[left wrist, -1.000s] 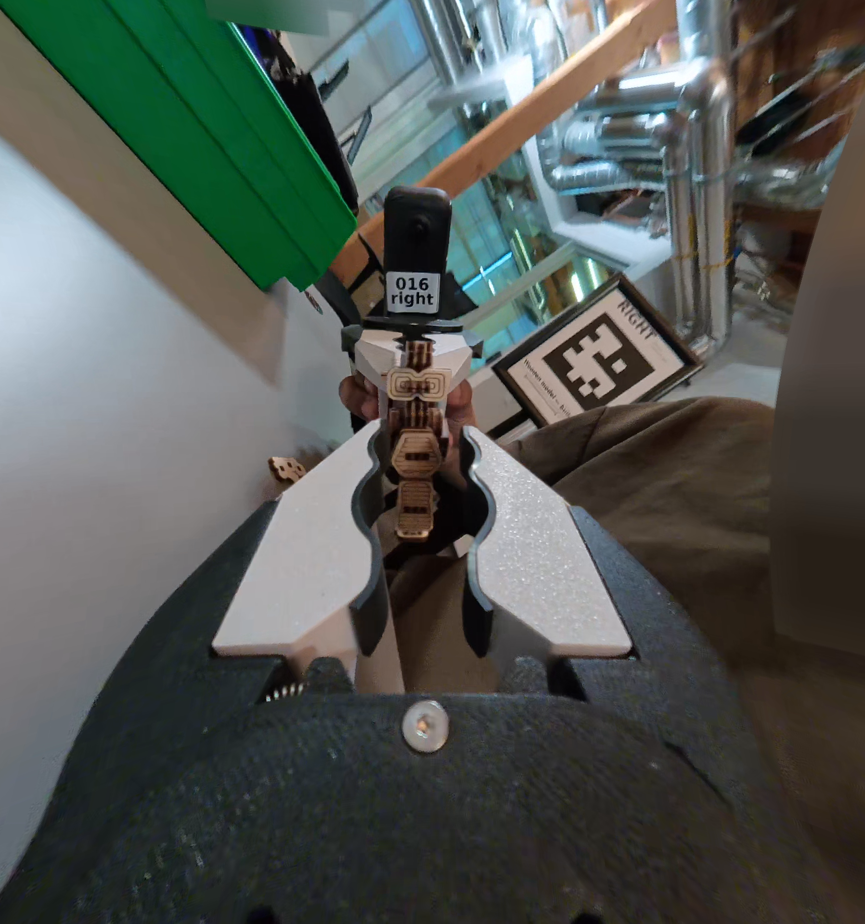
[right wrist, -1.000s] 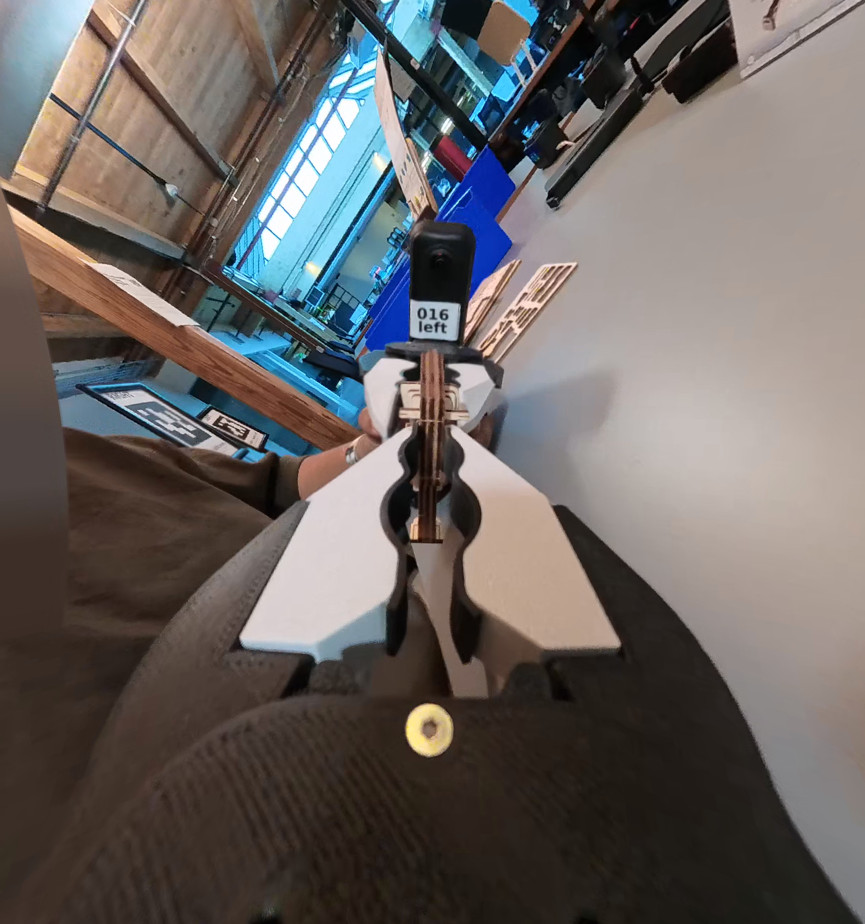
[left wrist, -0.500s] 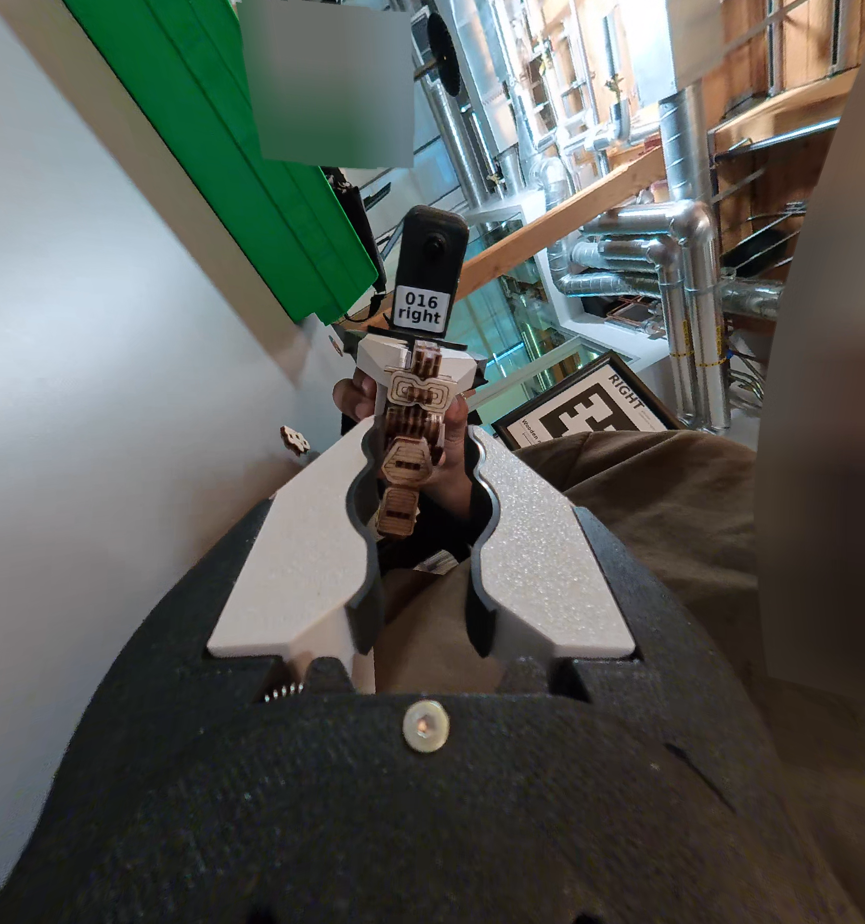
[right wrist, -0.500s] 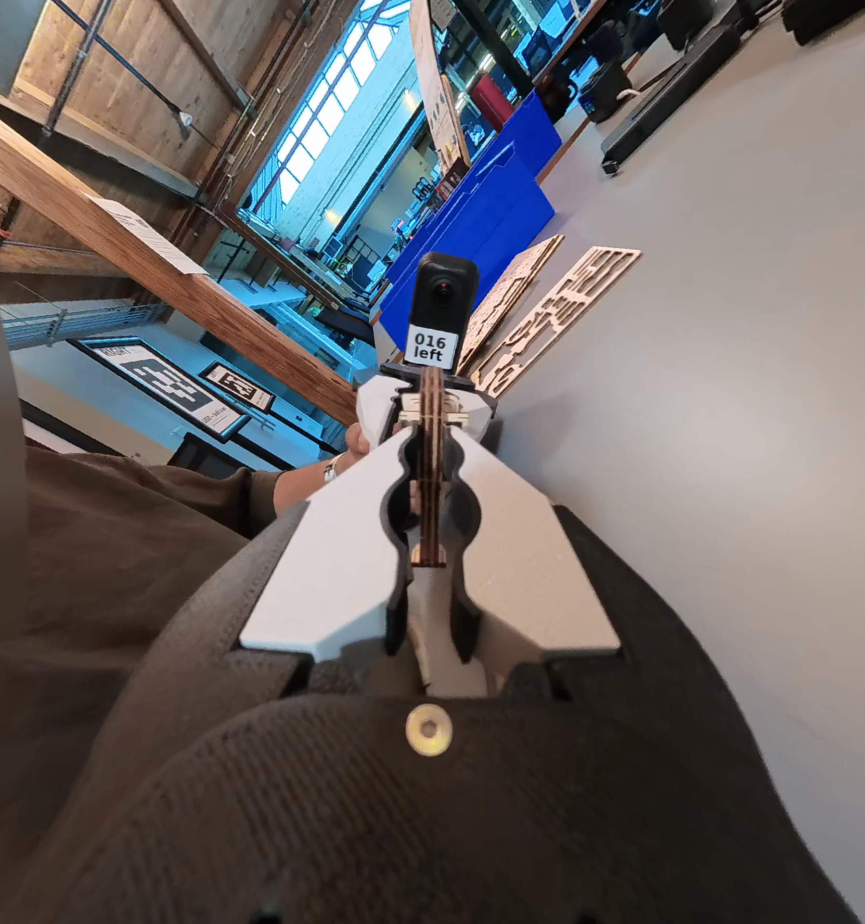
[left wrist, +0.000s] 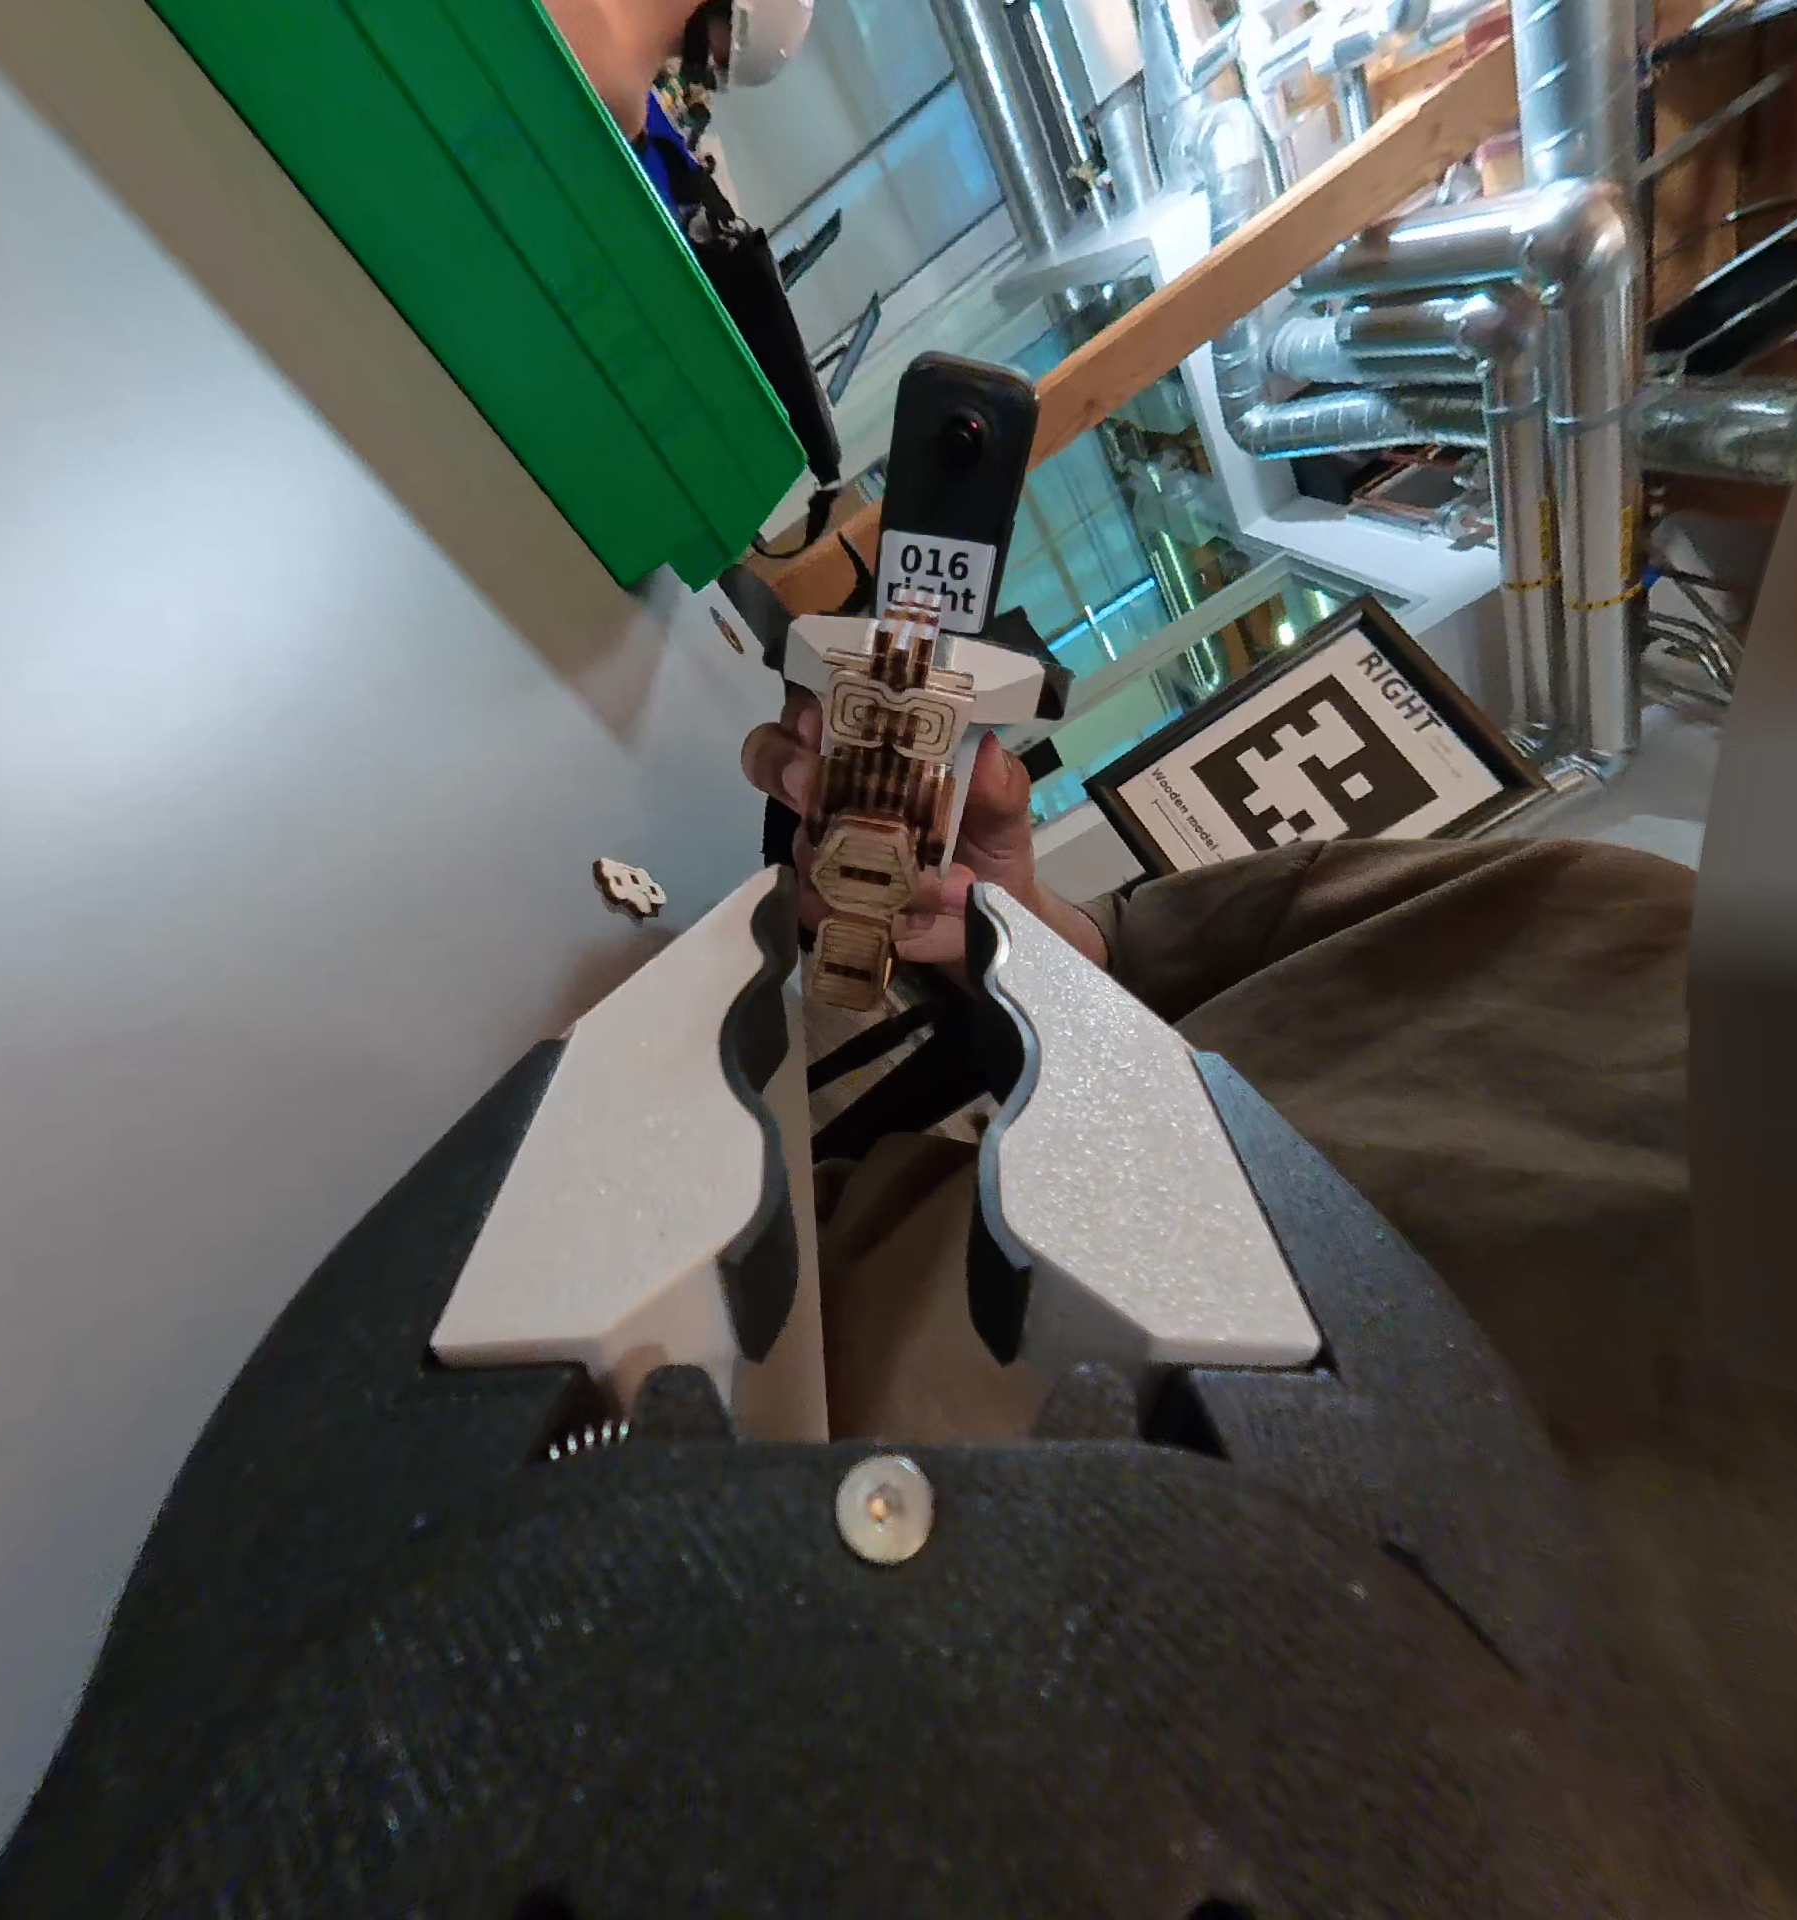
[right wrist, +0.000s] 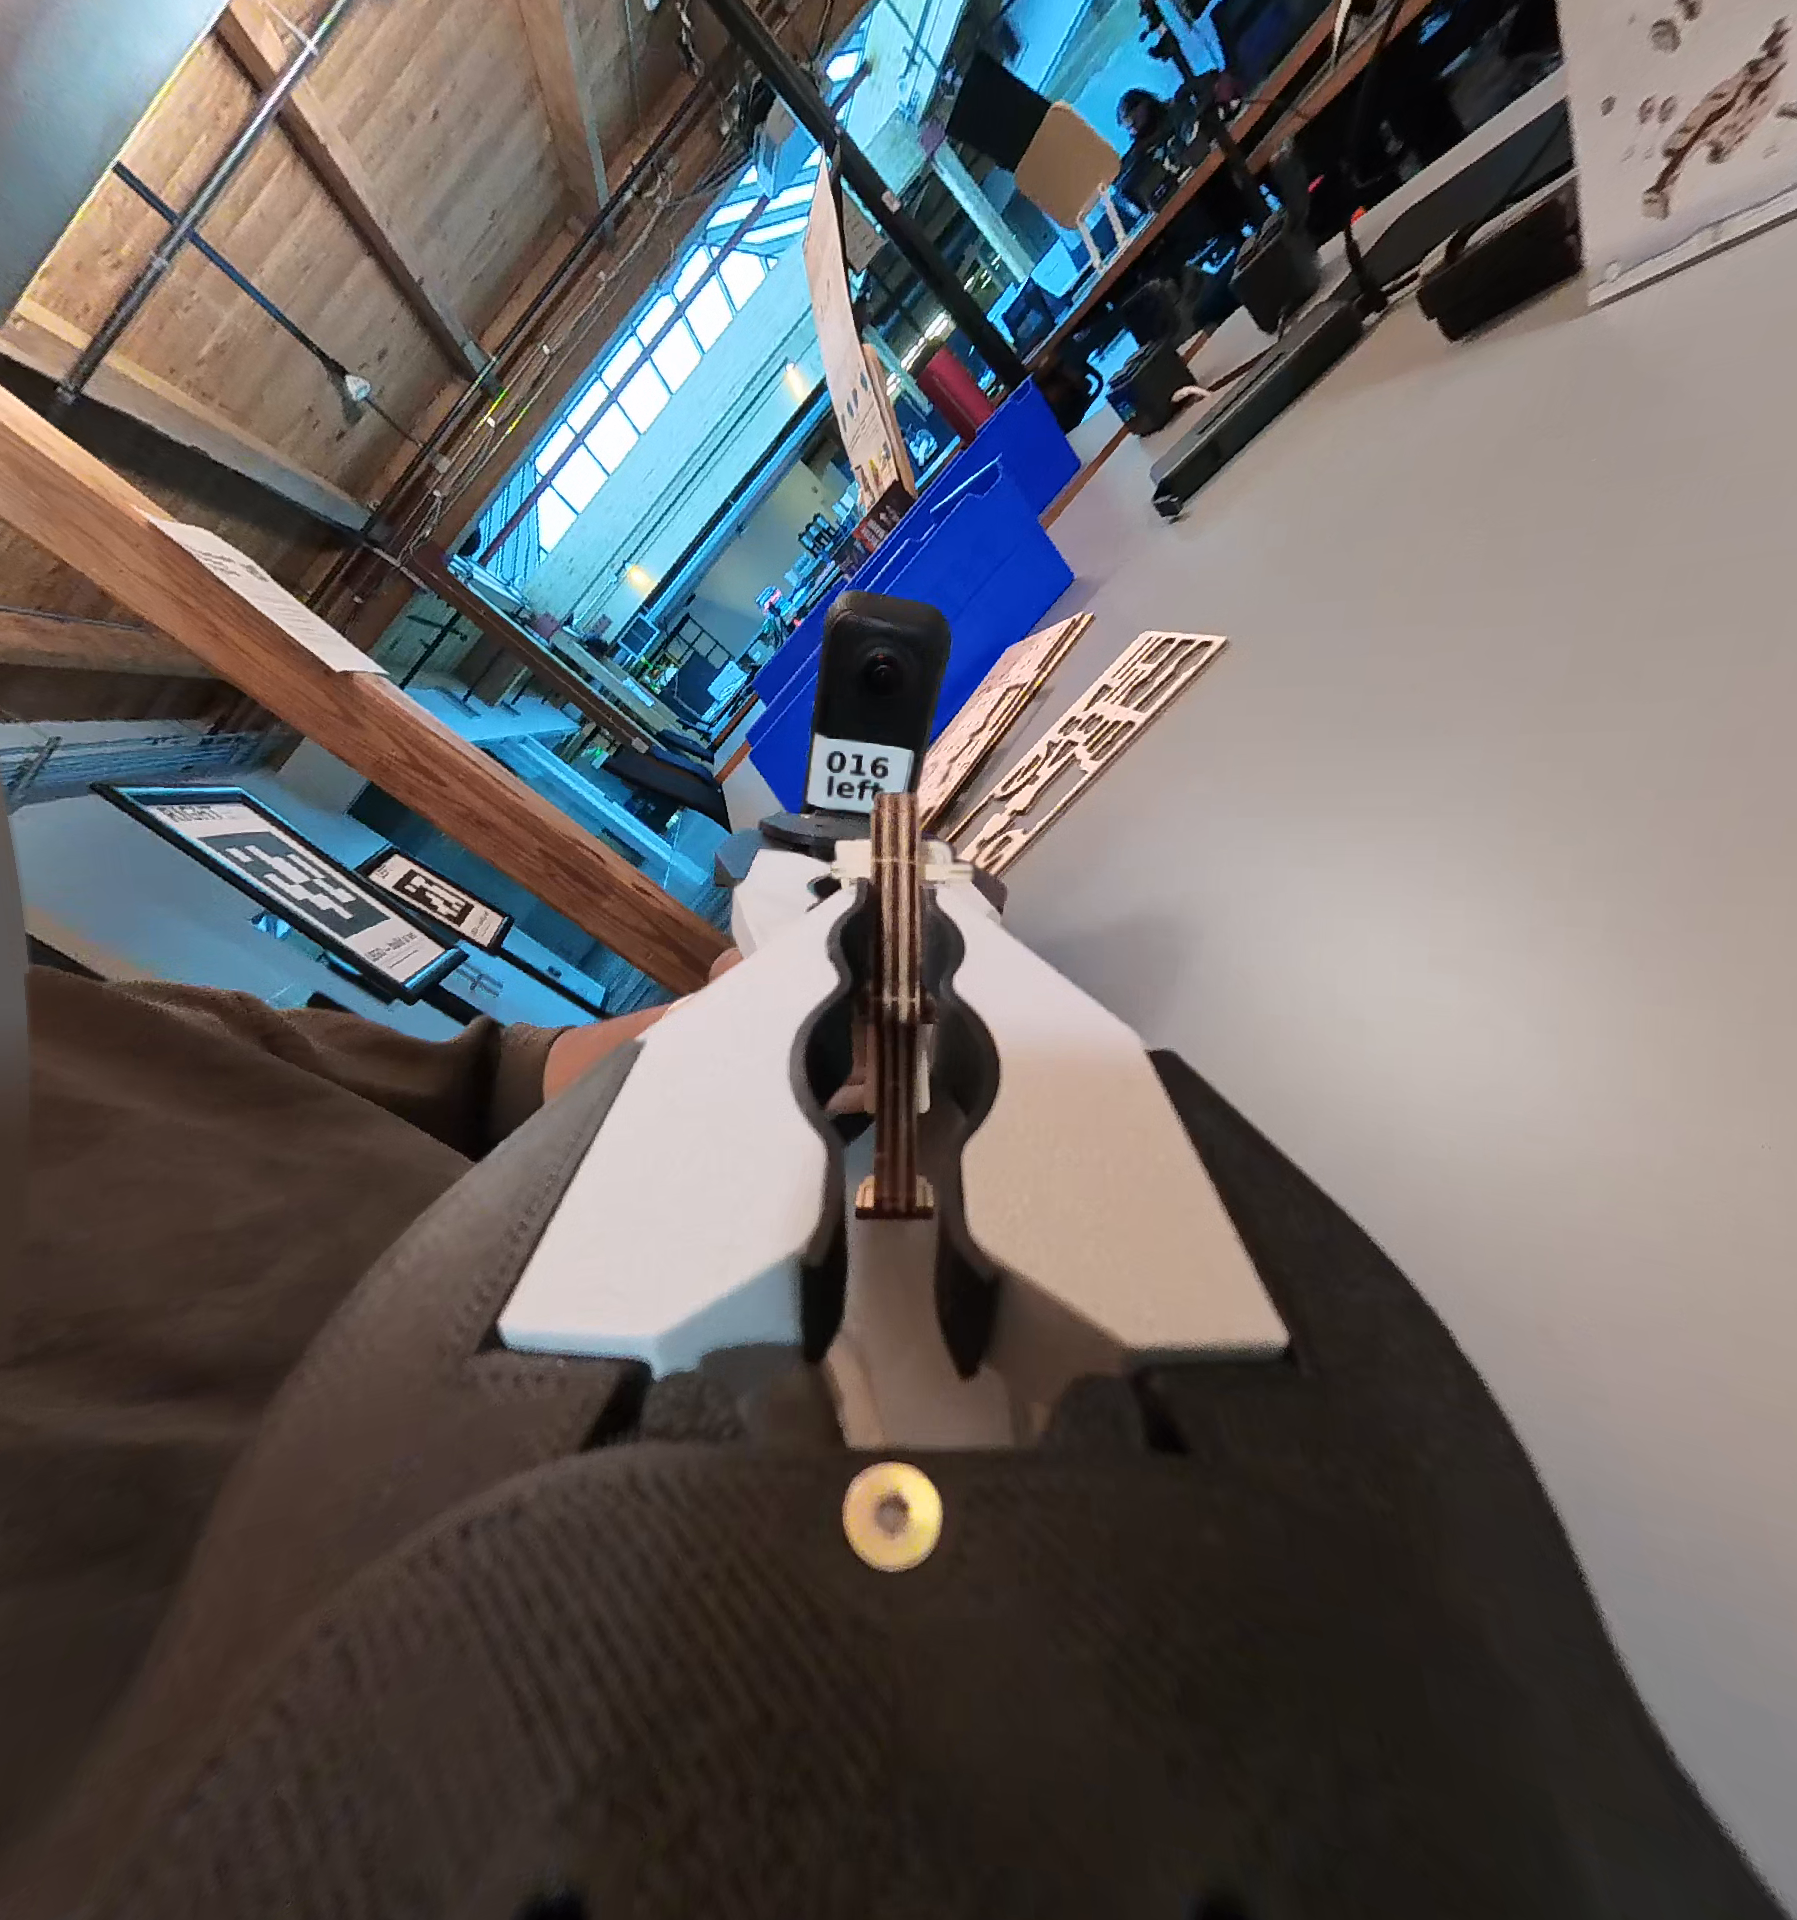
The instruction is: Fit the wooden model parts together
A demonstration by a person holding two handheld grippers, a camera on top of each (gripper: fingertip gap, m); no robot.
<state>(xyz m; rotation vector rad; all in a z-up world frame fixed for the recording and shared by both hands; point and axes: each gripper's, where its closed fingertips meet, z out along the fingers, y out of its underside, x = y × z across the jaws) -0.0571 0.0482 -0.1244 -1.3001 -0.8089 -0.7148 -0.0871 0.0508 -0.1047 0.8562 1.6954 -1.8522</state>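
The wooden model [left wrist: 878,821] is held up in the air above the grey table [left wrist: 198,831], between the two grippers. In the left wrist view it shows its flat face, with a looped shape on top, a six-sided piece under it and a small block at the bottom. In the right wrist view the wooden model [right wrist: 894,1039] is seen edge-on, like a thin stack of layers. The right gripper [right wrist: 894,925] is squeezed tight on it, with a finger pressing each side. The left gripper [left wrist: 883,914] has its jaws wide apart and holds nothing; the bottom of the model hangs just past its finger tips. A small loose wooden piece [left wrist: 629,886] lies on the table, to the left of the model. Two flat wooden sheets [right wrist: 1081,748] with cut-out shapes lie on the table behind the model, next to a blue box [right wrist: 935,582]. A green box [left wrist: 520,281] stands on the table too.
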